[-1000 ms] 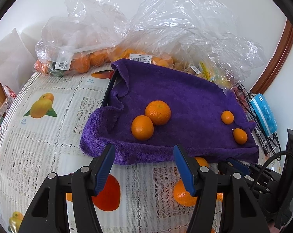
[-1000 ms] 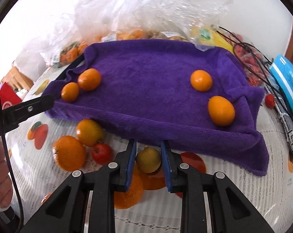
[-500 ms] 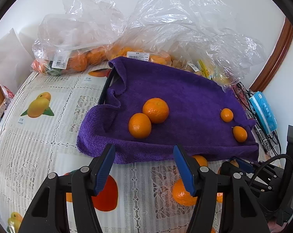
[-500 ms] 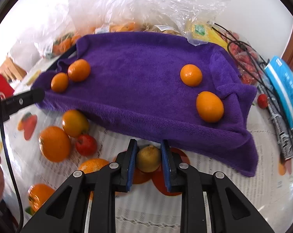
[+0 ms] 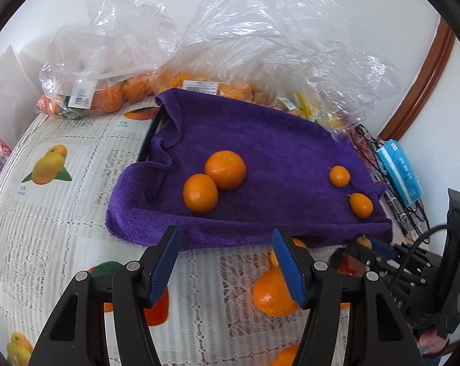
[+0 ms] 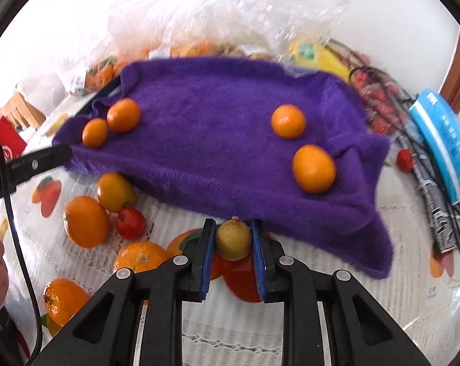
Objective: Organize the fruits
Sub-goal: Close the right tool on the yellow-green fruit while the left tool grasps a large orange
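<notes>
The right tool (image 6: 233, 241) was clenched on a small yellow-green fruit (image 6: 233, 239), its blue pads pressed against both sides of it. The fruit sat between the fingertips, lifted clear of the worktop (image 6: 306, 262) and just short of the near hem of the purple towel (image 6: 214, 140). Beyond that tool and to its right, two small oranges (image 6: 313, 168) lay on the towel, near each other but apart. Far off to its left, at the towel's other end, two more oranges (image 6: 123, 114) lay touching.

Left of the right tool, loose fruit lay on the lace-covered worktop: a large orange (image 6: 85, 221), a yellow-orange fruit (image 6: 115, 191), a small red fruit (image 6: 130, 223), and two further oranges nearer the camera.

The left tool (image 5: 226, 262) stood released, jaws apart with nothing between them, hovering above the worktop just short of the towel's near edge. Straight ahead of it lay the touching pair of oranges (image 5: 225, 169). To its right, partly hidden behind its right finger, sat an orange (image 5: 272, 294) on the worktop. Further right the other tool appeared, dark and partly hidden.

Behind the towel, clear plastic bags (image 5: 114, 70) holding more oranges lay against the wall. A blue packet (image 5: 399, 172) lay far right of both tools.
</notes>
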### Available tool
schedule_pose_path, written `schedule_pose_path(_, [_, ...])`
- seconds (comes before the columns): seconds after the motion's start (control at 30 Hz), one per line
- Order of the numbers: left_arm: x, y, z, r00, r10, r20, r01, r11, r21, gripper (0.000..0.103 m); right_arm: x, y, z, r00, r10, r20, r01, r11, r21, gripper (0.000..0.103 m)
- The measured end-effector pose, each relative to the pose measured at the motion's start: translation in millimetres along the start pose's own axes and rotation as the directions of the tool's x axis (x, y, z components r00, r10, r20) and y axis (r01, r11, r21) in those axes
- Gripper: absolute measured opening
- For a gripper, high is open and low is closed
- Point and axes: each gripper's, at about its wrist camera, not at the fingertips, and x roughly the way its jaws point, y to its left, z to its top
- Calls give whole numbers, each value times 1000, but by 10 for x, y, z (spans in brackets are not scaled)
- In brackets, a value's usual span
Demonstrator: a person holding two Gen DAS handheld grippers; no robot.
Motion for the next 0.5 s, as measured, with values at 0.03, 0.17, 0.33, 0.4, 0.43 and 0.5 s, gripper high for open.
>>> schedule_pose_path(0.03, [-5,-17,-9,1000,-10,-3,10,1000,4,60,-53,-38,15,1000,4,20,-4,1000,10,23])
schedule_pose_path(0.17, [-9,-124,-63,999,-34,-18,35,999,34,60,-271,-155,59,993,-14,118,9,999,39,23])
schedule_pose_path(0.33, [49,-310,-152,997,-60,-58,65,993,95,62,-369,-267,81,986,-6,167,-7,997,77,23])
schedule_pose_path(0.4, [109,-378,-191,994,-60,-92,71,990,123,63,-367,-295,88,985,-5,172,-9,997,83,23])
schedule_pose_path(0.43, [138,-404,-202,993,-56,-105,70,989,133,63,-362,-313,91,985,-4,173,-12,996,90,23])
schedule_pose_path(0.5, [174,-447,-236,993,-30,-118,48,987,153,63,-350,-346,99,985,-1,174,-18,994,106,23])
